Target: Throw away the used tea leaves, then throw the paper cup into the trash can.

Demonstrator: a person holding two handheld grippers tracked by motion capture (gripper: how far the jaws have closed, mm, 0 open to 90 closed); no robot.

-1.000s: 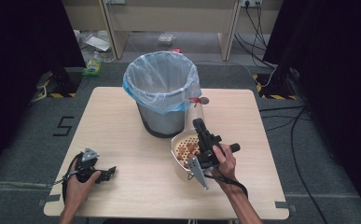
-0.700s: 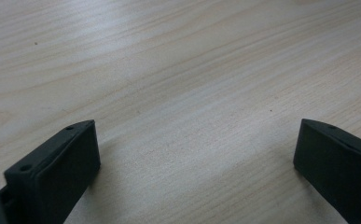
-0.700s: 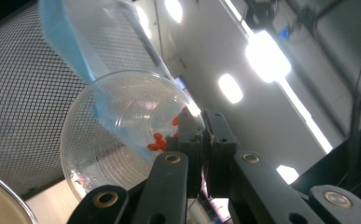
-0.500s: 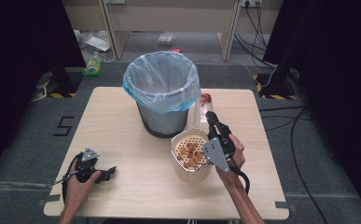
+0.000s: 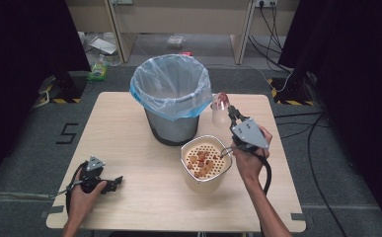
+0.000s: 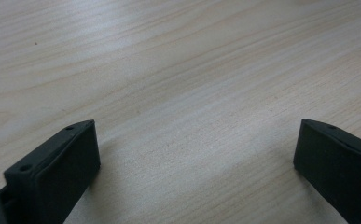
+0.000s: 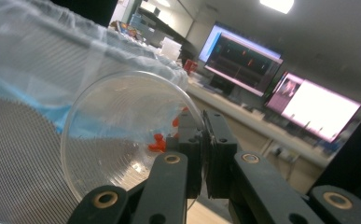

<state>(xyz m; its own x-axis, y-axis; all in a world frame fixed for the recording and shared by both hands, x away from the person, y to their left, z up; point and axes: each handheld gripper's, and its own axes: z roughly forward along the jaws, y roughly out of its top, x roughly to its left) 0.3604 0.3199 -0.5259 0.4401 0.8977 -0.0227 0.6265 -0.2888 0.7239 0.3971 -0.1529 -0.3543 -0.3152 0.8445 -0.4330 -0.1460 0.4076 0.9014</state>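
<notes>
In the high view the right gripper [image 5: 232, 114] sits right of centre, held up above the table [image 5: 129, 128], its jaws pinched tight on the rim of a clear cup [image 5: 220, 109]. The cup hangs just right of the bin [image 5: 171, 98], near the bin's rim, with something red at its top end. In the right gripper view the cup [image 7: 122, 135] fills the lower middle of the frame, tipped so its round mouth faces the camera, its wall clamped between the two pads; a few red bits lie inside it, and the bin's plastic liner [image 7: 38, 70] spreads behind it across the left half.

Below the cup, centre right in the high view, a cream bowl [image 5: 206, 165] with a perforated insert stands on the table, orange pieces lying on the insert.

The left gripper [image 5: 117, 180] rests on the table at lower left of the high view, in the person's hand. In the left gripper view its jaws stand wide apart over bare wood [image 6: 183, 93], nothing between them
</notes>
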